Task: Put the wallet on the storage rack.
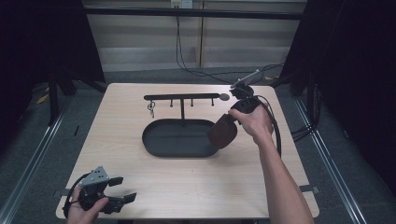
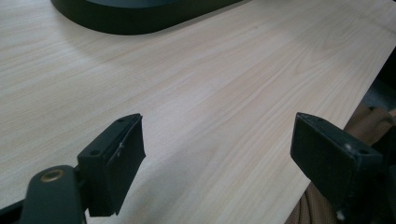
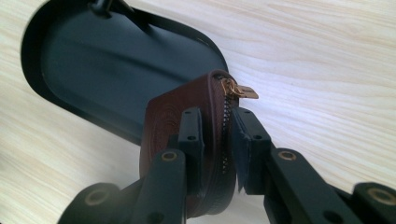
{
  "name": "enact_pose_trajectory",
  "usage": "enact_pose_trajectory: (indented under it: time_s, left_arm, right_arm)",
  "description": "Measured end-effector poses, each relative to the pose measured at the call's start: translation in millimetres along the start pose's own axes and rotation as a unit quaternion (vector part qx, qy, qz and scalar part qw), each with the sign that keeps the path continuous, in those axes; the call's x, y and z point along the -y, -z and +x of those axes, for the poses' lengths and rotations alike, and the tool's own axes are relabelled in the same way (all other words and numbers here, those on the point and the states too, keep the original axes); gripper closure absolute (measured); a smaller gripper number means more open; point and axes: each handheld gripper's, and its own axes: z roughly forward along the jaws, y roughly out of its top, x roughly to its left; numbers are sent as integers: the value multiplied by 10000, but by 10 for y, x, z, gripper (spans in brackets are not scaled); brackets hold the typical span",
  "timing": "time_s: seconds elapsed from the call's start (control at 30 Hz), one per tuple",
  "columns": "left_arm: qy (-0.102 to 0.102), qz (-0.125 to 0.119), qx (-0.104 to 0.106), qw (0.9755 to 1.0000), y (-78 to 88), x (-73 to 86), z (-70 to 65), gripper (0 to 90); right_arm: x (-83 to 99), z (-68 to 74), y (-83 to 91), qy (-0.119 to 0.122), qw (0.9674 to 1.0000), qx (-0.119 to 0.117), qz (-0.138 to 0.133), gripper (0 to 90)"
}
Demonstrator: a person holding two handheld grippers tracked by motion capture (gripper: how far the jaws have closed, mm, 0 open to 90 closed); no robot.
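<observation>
A dark brown zip pouch (image 1: 222,131) hangs over the right end of the black oval tray (image 1: 159,144), and my right gripper (image 1: 232,113) is shut on it. In the right gripper view both black pads clamp the brown pouch (image 3: 175,109) along its zipper, whose gold pull (image 3: 243,91) sticks out at the top, above the black tray (image 3: 93,60). At the table's near left corner my left gripper (image 1: 122,189) rests in a hand. Its jaws stand wide apart over bare wood, and its pads (image 2: 122,161) hold nothing.
A black hook rack (image 1: 182,97) rises from the tray's back, with a small key ring (image 1: 151,108) hanging at its left end. The tray's dark rim (image 2: 135,23) lies ahead in the left gripper view. Cables trail over the floor behind the table.
</observation>
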Motion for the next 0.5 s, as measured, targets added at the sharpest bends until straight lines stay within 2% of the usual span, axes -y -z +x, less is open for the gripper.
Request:
enact_pose_trajectory:
  time_s: [0.23, 0.5]
  left_arm:
    - [25, -14, 3, 10000, 2, 3, 0, 176]
    - [27, -40, -10, 10000, 22, 15, 0, 176]
  right_arm:
    - [3, -17, -132, -139, 9996, -217, -153, 749]
    - [-7, -20, -288, -250, 9985, -359, -335, 751]
